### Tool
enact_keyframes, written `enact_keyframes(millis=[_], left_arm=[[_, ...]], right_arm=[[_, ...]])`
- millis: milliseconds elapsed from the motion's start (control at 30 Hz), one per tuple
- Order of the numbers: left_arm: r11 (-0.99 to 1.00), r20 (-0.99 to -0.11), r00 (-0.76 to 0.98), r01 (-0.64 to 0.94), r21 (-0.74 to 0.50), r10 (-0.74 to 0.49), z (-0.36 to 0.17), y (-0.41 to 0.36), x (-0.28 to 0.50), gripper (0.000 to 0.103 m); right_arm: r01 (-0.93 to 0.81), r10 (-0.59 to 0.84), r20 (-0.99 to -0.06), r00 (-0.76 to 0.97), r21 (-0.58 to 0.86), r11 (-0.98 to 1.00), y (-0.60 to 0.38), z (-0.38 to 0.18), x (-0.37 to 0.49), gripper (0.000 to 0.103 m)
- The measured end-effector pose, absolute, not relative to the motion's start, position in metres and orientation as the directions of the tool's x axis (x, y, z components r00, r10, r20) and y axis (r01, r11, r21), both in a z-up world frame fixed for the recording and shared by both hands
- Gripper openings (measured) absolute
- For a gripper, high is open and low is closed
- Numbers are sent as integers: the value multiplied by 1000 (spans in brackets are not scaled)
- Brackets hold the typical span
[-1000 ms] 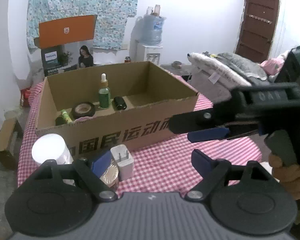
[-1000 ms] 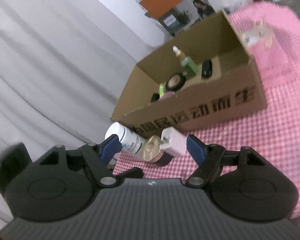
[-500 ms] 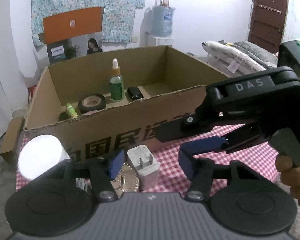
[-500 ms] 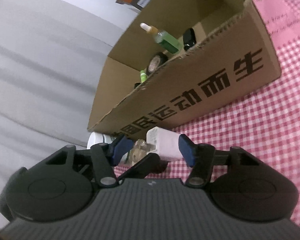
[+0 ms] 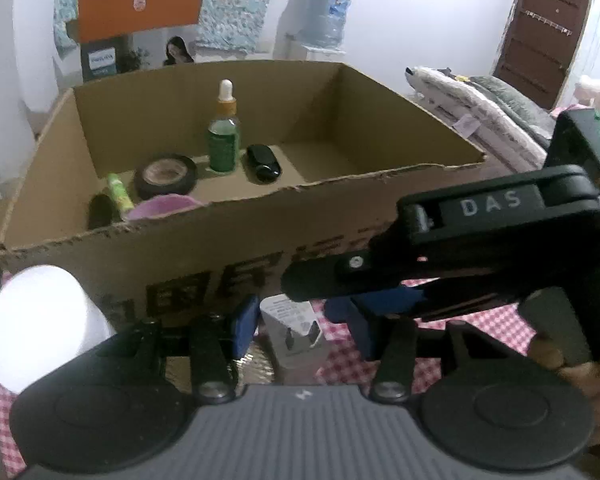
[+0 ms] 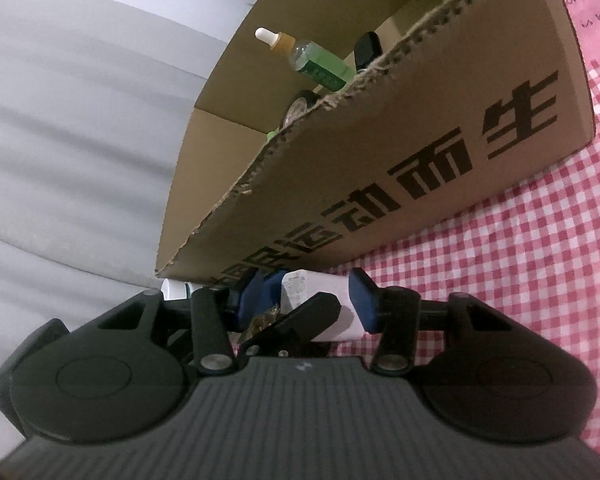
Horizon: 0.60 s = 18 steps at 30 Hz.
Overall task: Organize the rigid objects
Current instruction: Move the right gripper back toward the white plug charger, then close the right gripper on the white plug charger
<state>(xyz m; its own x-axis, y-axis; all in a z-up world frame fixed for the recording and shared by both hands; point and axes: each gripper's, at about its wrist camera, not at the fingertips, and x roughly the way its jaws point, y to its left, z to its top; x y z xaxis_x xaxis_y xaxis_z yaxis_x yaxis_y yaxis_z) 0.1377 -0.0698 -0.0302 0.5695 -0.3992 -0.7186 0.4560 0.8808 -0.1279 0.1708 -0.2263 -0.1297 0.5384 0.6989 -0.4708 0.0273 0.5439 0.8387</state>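
Note:
A white plug adapter [image 5: 296,330] stands on the checked cloth before the cardboard box [image 5: 236,256]. My left gripper [image 5: 300,322] is open with its blue pads on either side of the adapter. My right gripper [image 6: 306,300] is also open around the same adapter [image 6: 320,300], coming in from the right; its body [image 5: 496,240] crosses the left wrist view. The box holds a green dropper bottle [image 5: 222,142], a black tape roll [image 5: 166,176], a black case [image 5: 263,162] and a small green tube [image 5: 118,192].
A white bottle [image 5: 36,328] stands at the left by the box corner. A gold foil item [image 5: 252,364] lies beside the adapter. A pink rim [image 5: 164,210] shows inside the box front. Red checked cloth [image 6: 520,280] extends to the right.
Both grippers have closed in toward the adapter at the box front. The right gripper came lower and nearer, so its fingers now flank the adapter together with the left ones.

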Motion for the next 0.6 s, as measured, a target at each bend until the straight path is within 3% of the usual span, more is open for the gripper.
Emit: enact_keyframes(millis=[600], left_arm=[[832, -730, 476, 505, -229, -490, -40, -99, 117, 47]], right_arm=[[104, 674, -467, 572, 857, 504, -255, -139, 127, 49]])
